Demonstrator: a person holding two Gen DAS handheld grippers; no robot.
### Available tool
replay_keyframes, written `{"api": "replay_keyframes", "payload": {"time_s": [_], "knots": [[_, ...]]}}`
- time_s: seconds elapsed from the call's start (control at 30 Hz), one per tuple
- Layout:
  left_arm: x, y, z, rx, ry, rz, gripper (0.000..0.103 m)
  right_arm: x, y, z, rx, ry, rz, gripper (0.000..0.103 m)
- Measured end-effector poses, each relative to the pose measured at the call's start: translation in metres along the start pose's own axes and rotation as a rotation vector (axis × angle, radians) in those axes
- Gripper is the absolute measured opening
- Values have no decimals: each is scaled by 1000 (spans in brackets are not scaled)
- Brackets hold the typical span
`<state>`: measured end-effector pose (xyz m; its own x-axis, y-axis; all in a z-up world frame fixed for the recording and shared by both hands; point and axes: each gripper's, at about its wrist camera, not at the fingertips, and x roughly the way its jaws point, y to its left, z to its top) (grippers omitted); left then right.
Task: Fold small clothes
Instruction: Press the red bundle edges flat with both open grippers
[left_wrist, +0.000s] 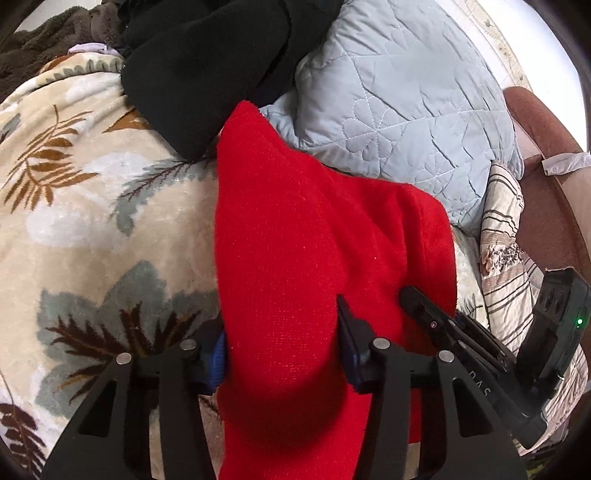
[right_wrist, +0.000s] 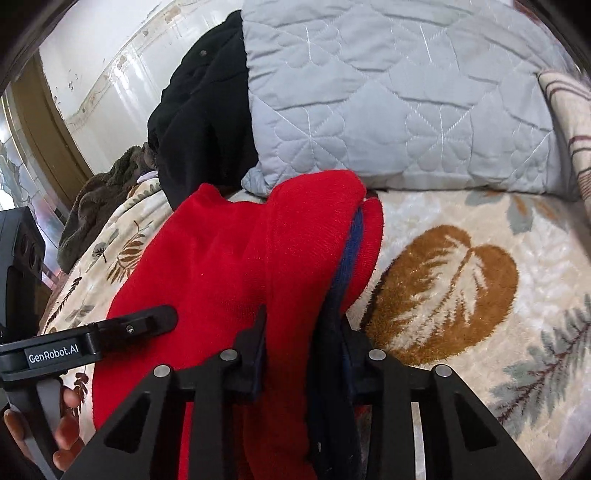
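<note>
A red knit garment (left_wrist: 295, 221) with a navy trim (right_wrist: 351, 251) lies bunched on the floral blanket (left_wrist: 92, 221). In the left wrist view my left gripper (left_wrist: 282, 343) has its blue pads pressed on a thick fold of the near edge. My right gripper (right_wrist: 301, 332) is shut on the same red garment (right_wrist: 229, 251), with red cloth and the navy edge squeezed between its jaws. The two grippers stand side by side. A finger (left_wrist: 421, 302) of the right one rests on the cloth at the right. A finger (right_wrist: 147, 323) of the left one shows at the left.
A grey quilted pillow (left_wrist: 399, 96) lies just behind the garment, with a black garment (left_wrist: 199, 66) beside it. A brown fleece (right_wrist: 99, 195) is heaped at the far end, and a striped cloth (left_wrist: 506, 236) at the bed's edge. A person's hand (right_wrist: 66, 424) holds the left gripper's handle.
</note>
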<state>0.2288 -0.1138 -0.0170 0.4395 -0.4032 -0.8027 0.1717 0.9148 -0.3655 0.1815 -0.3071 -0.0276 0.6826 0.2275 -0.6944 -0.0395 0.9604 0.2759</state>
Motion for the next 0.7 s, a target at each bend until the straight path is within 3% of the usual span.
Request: {"api": "replay_keyframes", "payload": {"time_s": [0.43,0.63,0.7], "knots": [[-33,-2,-25,2,1,11,47,-34,22,-18,16,0,14,31],[-65,8,-53,8,9,6,47,-61,39,-44,50,12,93,31],[-81,16,-69,-4,27,-3,47,-75,44,-61,86,18,161,31]]}}
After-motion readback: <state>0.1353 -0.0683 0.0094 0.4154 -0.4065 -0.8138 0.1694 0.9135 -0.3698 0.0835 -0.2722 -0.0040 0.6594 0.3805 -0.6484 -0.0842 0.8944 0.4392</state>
